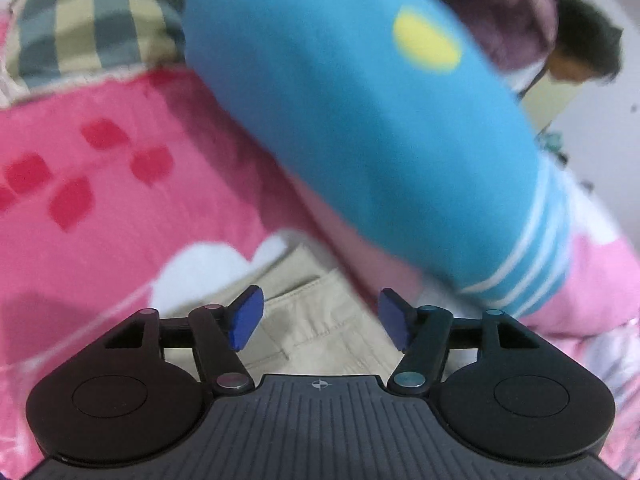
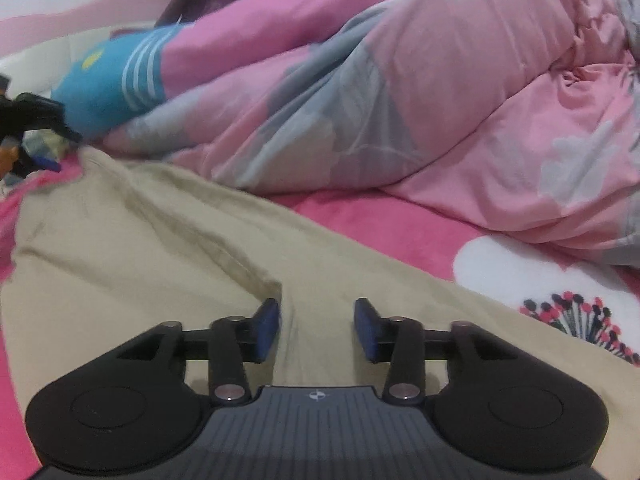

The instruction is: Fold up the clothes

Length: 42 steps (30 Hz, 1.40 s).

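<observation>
Trousers [image 2: 140, 248] in a pale beige lie spread across the bed's pink blanket [image 2: 360, 216], creased, with a seam or leg split running toward the right claw [image 2: 316, 330]. That claw hovers low over the cloth with its blue pads [image 2: 268, 330] set wide apart and nothing between them. At the far left of the right wrist view the left claw [image 2: 36, 160] shows near the far edge of the trousers, though it is too small and blurred there to tell whether it touches them.

From its own camera, the left claw [image 1: 320, 322] is also wide, its jaws parted over a corner of the beige trousers [image 1: 316, 320], holding nothing. Just beyond it lies a big blue cushion [image 1: 352, 132] with a yellow spot and white stripes, blurred. A checked pillow [image 1: 84, 24] sits at the far left corner. A rumpled pink and grey quilt [image 2: 440, 92] is heaped beside the trousers. A person [image 1: 576, 52] is partly visible behind the cushion.
</observation>
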{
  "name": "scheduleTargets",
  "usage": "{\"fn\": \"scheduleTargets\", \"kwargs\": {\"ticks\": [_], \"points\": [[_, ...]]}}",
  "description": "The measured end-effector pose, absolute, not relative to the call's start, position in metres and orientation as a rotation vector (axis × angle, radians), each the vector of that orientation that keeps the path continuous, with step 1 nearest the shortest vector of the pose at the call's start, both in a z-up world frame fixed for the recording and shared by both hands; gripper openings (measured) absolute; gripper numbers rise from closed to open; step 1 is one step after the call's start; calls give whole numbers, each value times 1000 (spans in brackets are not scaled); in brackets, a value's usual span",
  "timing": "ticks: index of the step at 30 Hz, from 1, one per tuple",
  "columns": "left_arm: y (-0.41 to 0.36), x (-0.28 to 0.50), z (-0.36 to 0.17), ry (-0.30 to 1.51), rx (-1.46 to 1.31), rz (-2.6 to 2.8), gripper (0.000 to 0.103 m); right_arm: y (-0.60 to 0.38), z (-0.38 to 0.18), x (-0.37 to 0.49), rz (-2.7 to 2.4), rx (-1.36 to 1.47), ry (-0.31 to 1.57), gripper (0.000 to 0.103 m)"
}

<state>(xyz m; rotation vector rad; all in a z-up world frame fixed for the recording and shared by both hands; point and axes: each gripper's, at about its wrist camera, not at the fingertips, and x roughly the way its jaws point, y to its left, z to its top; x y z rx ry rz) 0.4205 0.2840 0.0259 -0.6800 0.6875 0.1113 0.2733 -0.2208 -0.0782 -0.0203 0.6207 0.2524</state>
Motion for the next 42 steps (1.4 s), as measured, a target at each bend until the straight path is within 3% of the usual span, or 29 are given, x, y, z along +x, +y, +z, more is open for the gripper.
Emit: {"fn": "scheduleTargets", "kwargs": {"ticks": [2,4,6,12,22,26,31,34,37,39,41,42], "points": [[291,397,57,651,-667,98,67,-227,-65,262,254,11,608,48],[300,367,88,624,-644,87,69,-231,-50,246,263,43,585,60],[308,340,115,605,-631,76,72,-233,-35,226,288,77,570,62],[311,293,110,702,-785,26,74,-232,-13,169,442,313,622,70],[256,297,-64,897,-1011,167,74,-221,-90,145,285,977,911,69],[246,319,-74,789,-996,178,86,-221,-100,153,165,1069,863,69],[249,364,-77,779,-980,210,86,-227,-113,172,86,1193,776,70],[247,382,-73,754,-941,229,79,-228,-120,181,60,1252,715,70],[244,392,-72,732,-886,257,65,-232,-128,185,43,1307,653,70],[242,393,-74,718,-852,274,40,-234,-133,187,36,1342,607,69],[242,391,-75,704,-825,286,32,-235,-136,189,23,1374,564,64],[241,390,-74,695,-818,288,25,-236,-138,189,18,1379,552,54]]}}
